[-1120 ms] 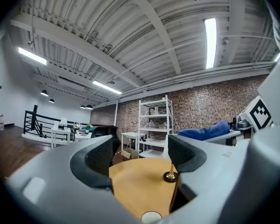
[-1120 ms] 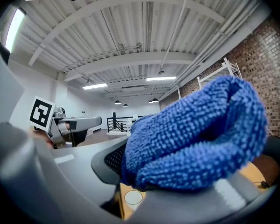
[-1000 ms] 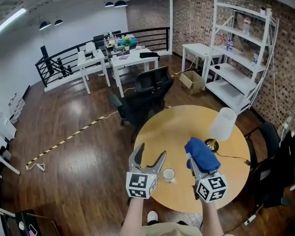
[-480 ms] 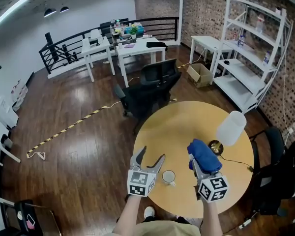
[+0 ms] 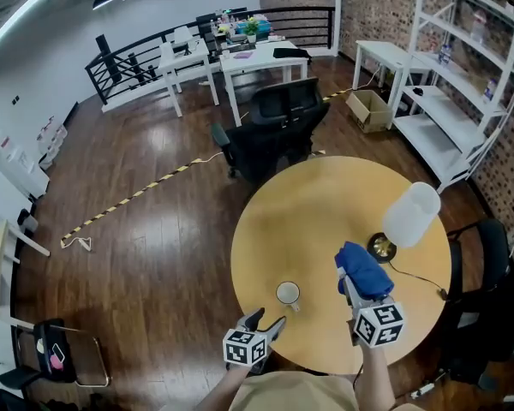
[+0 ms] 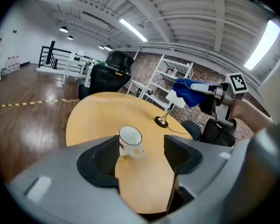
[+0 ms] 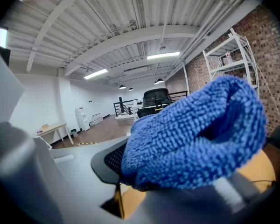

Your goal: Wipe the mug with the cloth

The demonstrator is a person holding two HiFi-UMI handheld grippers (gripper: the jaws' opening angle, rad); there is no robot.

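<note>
Holding the cloth [image 5: 364, 269] ready; the mug [image 5: 288, 294] not yet wiped

The right gripper [image 5: 353, 289] is clamped on the blue cloth above the table [image 5: 325, 212]; the mug stands untouched near its front edge, just ahead of the left gripper [image 5: 268, 320], whose empty jaws are closing; a second ago that gripper sat beside the mug, now it is drawn back.

The blue cloth [image 5: 365, 268] sits in the right gripper [image 5: 352, 281], seemingly apart from the white mug [image 5: 288, 294].
</note>
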